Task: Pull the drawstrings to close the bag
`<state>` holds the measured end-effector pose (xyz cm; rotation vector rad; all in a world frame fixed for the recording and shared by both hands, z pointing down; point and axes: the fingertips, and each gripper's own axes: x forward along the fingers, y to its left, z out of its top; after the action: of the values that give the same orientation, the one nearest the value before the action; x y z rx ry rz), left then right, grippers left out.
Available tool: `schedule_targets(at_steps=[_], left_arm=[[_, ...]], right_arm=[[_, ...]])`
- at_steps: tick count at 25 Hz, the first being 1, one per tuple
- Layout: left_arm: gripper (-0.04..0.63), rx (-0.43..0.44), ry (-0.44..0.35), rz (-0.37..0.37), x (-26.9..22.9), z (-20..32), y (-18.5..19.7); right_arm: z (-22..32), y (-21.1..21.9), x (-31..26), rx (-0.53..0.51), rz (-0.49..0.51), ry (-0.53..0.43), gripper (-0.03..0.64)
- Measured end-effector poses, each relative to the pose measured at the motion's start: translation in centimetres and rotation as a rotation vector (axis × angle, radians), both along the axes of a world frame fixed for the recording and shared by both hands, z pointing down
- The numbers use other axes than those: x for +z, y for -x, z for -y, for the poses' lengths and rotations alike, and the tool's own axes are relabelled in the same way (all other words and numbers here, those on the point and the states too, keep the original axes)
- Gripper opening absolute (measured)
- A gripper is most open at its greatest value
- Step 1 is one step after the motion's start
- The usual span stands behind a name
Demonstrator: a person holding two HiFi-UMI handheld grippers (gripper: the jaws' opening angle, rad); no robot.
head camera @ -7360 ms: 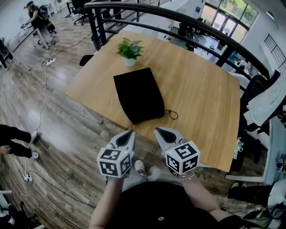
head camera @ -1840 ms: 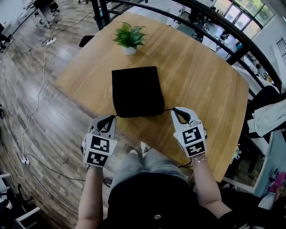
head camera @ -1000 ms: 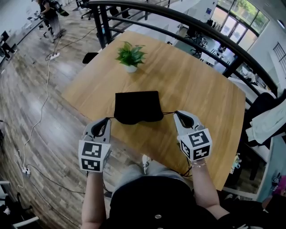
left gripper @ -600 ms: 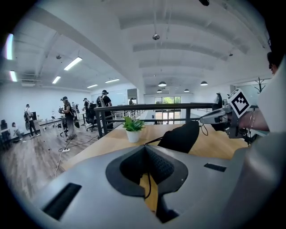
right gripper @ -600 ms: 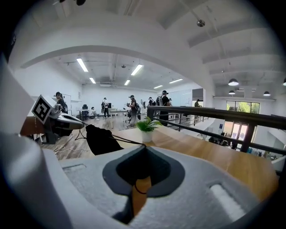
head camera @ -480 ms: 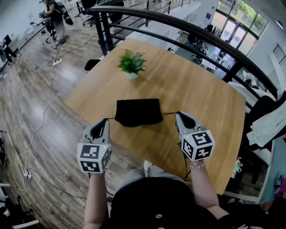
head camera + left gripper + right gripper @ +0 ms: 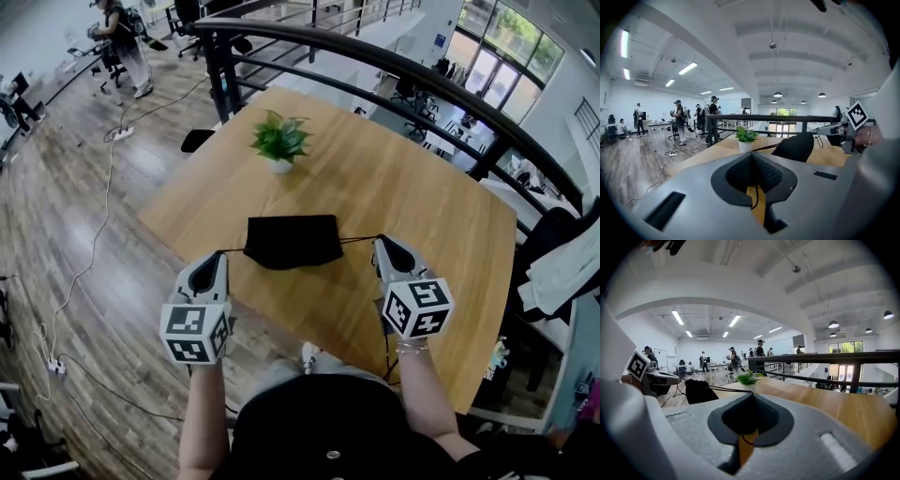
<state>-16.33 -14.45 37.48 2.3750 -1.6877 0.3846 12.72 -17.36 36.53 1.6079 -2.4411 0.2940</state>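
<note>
A black drawstring bag (image 7: 292,240) sits mid-table with its near, mouth edge gathered narrow. From each side of the mouth a thin black string runs out taut. My left gripper (image 7: 219,257) is shut on the left drawstring (image 7: 232,250), just off the table's front-left edge. My right gripper (image 7: 380,243) is shut on the right drawstring (image 7: 356,238), over the table. In the left gripper view the string (image 7: 765,147) leads from the jaws' tip to the bag (image 7: 797,146). In the right gripper view the string (image 7: 725,390) leads to the bag (image 7: 700,391).
A small potted plant (image 7: 280,142) stands behind the bag on the wooden table (image 7: 403,187). A black railing (image 7: 375,66) runs beyond the table. People stand far off at the back left (image 7: 122,37). A cable lies on the floor at left (image 7: 94,234).
Since the earliest frame both grippers took a drawstring and moved apart, and the bag's mouth bunched up. Over the last half second the bag and grippers hardly moved.
</note>
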Motion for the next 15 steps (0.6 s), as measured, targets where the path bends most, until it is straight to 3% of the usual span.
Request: schedule_targets(at_steps=[15], left_arm=[[0.015,-0.058,-0.056,-0.048,-1.3,0.1,0.9]], right_arm=[[0.1,-2.0,-1.1,0.074,0.039,-0.043,-0.002]])
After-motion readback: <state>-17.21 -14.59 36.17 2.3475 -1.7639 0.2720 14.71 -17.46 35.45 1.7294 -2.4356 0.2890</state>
